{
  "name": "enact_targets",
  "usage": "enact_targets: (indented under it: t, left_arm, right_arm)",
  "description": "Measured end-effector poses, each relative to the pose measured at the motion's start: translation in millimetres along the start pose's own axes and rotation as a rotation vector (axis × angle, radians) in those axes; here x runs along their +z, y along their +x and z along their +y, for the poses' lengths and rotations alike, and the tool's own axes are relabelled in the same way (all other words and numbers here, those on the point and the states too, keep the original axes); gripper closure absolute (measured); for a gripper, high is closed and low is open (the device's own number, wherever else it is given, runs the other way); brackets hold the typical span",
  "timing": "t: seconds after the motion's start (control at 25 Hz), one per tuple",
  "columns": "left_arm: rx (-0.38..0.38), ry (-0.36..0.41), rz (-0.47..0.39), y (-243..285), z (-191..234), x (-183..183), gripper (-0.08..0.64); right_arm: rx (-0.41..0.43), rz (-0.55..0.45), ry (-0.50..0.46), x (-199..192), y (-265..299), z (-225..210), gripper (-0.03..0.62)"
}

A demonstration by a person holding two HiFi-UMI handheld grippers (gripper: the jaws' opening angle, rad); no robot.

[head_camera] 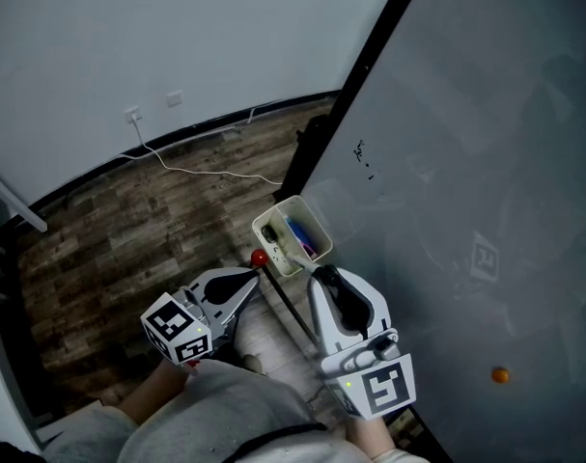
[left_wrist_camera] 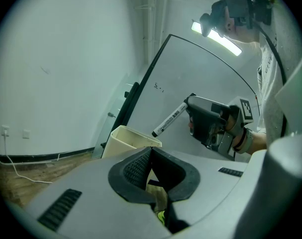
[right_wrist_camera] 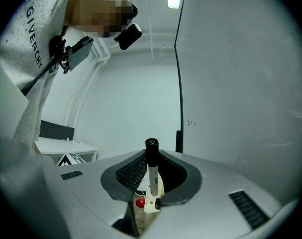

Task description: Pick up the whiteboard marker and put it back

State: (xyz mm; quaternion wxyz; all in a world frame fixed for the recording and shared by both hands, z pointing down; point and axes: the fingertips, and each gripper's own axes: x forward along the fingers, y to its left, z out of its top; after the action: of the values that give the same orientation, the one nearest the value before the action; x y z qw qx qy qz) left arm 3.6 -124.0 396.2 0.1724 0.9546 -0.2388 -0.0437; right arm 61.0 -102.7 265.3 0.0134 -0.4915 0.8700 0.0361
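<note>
A: Left one?
B: My left gripper (head_camera: 257, 276) sits low on my left. Jaws pressed together, nothing between them.
A: Right?
B: My right gripper (head_camera: 323, 274) is just beside it, pointing forward. Jaws clamped on the whiteboard marker (right_wrist_camera: 151, 171), black end poking past the tips. Both grippers are close to my body.

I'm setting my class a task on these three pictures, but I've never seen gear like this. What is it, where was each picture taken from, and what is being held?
No robot here: a person holds hand-worked tongs in each hand. One picture comes from a camera on the person's head, looking down; the other two from cameras riding on the tongs. The right tongs grip a whiteboard marker close to a cream box at the edge of the whiteboard. The left tongs are shut and empty. Below lies wooden floor.
</note>
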Motion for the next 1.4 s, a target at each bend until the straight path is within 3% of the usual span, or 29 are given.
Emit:
enact_targets:
  t: [1.4]
  left_arm:
    - [0.025,0.003,0.009,7,8,-2,0.545]
  right_arm:
    - [-0.010,-0.011,0.010,-2,8,-14,0.514]
